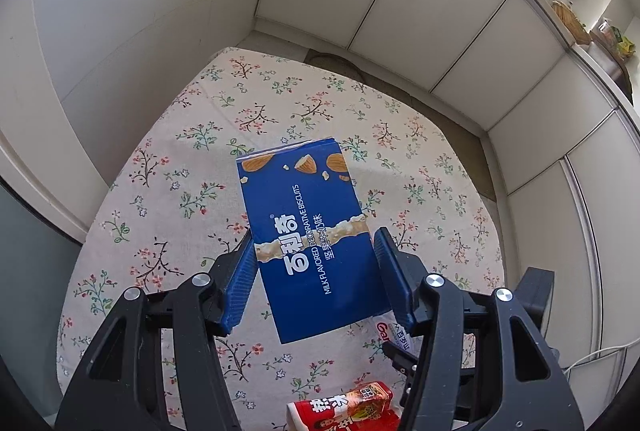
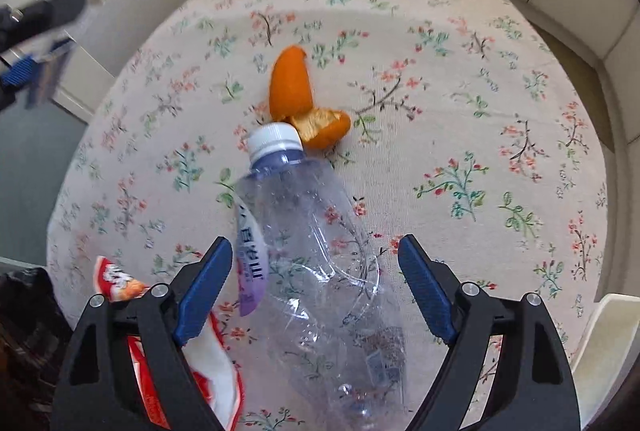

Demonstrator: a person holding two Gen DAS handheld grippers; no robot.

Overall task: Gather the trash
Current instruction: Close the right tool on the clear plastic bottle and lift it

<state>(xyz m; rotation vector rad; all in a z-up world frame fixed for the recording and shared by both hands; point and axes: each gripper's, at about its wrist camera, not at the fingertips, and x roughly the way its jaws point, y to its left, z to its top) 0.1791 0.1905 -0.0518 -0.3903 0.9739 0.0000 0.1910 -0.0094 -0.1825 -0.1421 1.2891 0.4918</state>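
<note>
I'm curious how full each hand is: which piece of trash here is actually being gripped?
The blue cardboard biscuit box, pinched between the left tongs. The clear plastic bottle only lies between the open right tongs; the orange peel lies untouched.

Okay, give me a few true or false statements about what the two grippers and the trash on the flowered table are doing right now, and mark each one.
1. The left gripper is clamped on the blue biscuit box. True.
2. The right gripper is shut tight on the plastic bottle. False: its jaws stand apart, and the bottle lies between them, unpressed.
3. The bottle's white cap is missing. False: it is screwed on.
4. Orange peel lies on the tablecloth beyond the cap. True.
</note>
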